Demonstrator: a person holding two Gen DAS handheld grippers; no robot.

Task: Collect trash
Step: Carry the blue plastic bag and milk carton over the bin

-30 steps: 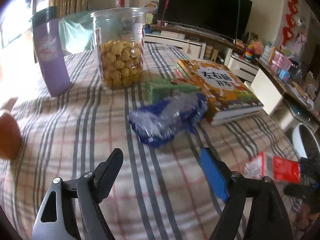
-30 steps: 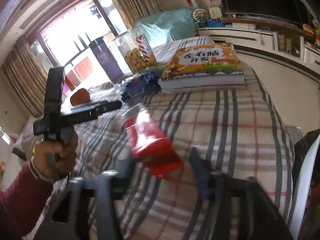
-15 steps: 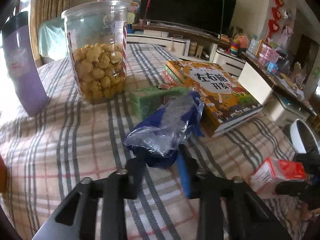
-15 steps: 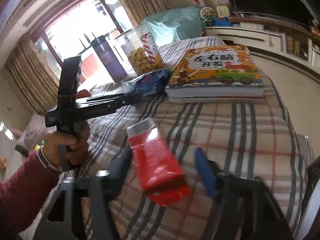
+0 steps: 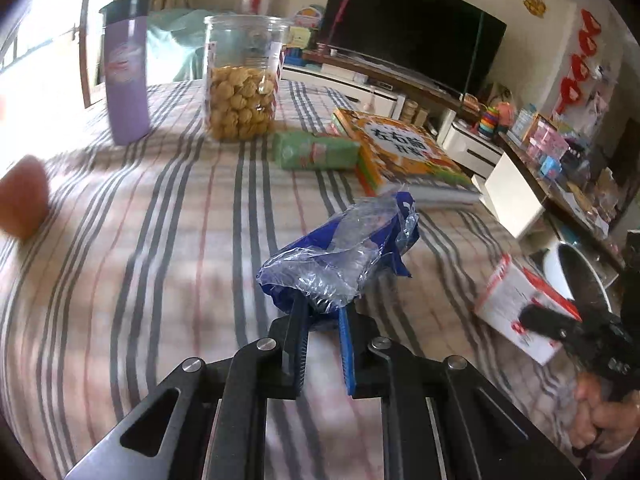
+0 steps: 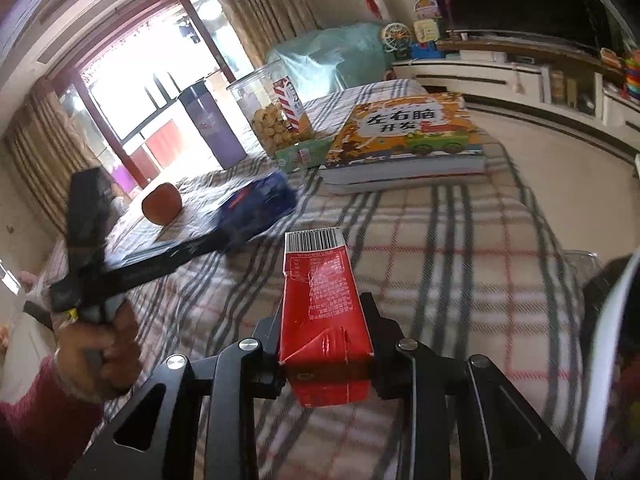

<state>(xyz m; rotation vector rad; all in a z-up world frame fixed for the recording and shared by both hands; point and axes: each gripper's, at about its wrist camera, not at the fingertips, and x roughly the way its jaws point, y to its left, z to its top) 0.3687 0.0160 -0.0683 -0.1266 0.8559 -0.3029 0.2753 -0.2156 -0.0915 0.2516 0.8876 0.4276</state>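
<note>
My left wrist view: close, angled down over plaid table (image 5: 152, 240), facing TV. Right wrist view: close, facing window. Both share book (image 5: 404, 152) (image 6: 404, 136), cookie jar (image 5: 242, 80) (image 6: 276, 112).

We see a woven plaid tablecloth (image 5: 168, 248), soft and matt, covering the table. On it, a crinkled blue wrapper (image 5: 340, 256) of thin glossy plastic film catches the light. A red carton (image 6: 324, 312) looks like creased coated paper with a slight sheen. A clear plastic jar (image 5: 242, 80) stands smooth and shiny toward the far edge, beside a purple tumbler (image 5: 126, 72) with a satin finish. A book (image 6: 404, 132) has a glossy printed cover. Both grippers look like matt black plastic with bright metal screws.
</note>
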